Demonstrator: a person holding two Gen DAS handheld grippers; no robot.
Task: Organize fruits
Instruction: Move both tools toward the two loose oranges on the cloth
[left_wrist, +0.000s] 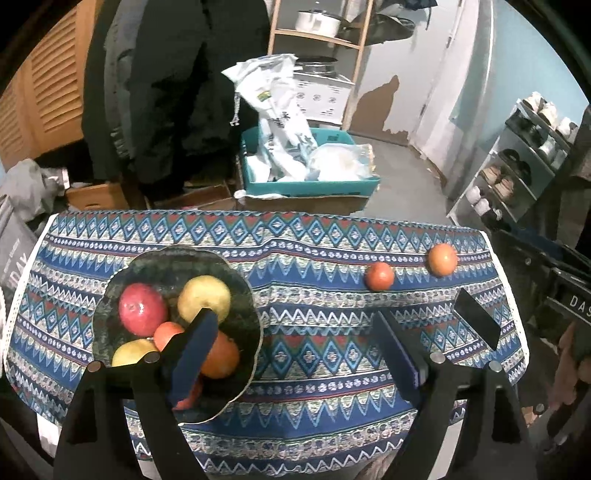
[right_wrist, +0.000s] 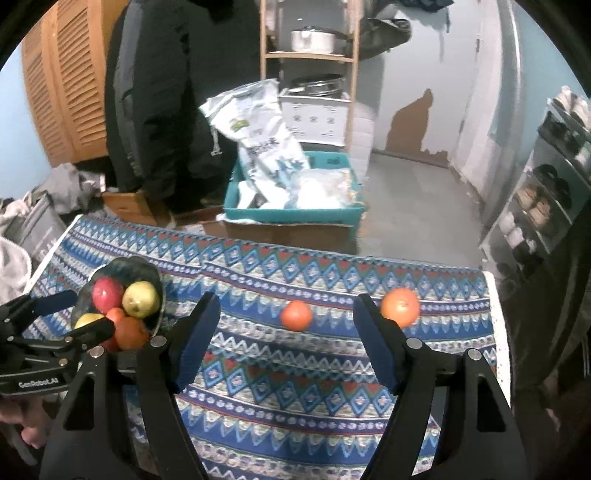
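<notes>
Patterned tablecloth (left_wrist: 314, 332) — fruit bowl (left_wrist: 243, 295), two oranges (left_wrist: 379, 276) loose.

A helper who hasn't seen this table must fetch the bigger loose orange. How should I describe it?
Start at the patterned tablecloth. Look away from the dark bowl of fruit toward the opposite end, where two fruits lie loose. Take the larger orange, nearest that end's edge; the smaller orange beside it is redder and closer to the bowl.

one dark bowl (left_wrist: 236, 291), one red apple (left_wrist: 143, 309), two yellow apples (left_wrist: 204, 297), three oranges in bowl (left_wrist: 221, 356), two oranges on tablecloth (left_wrist: 379, 276), two grippers (left_wrist: 291, 347)
</notes>
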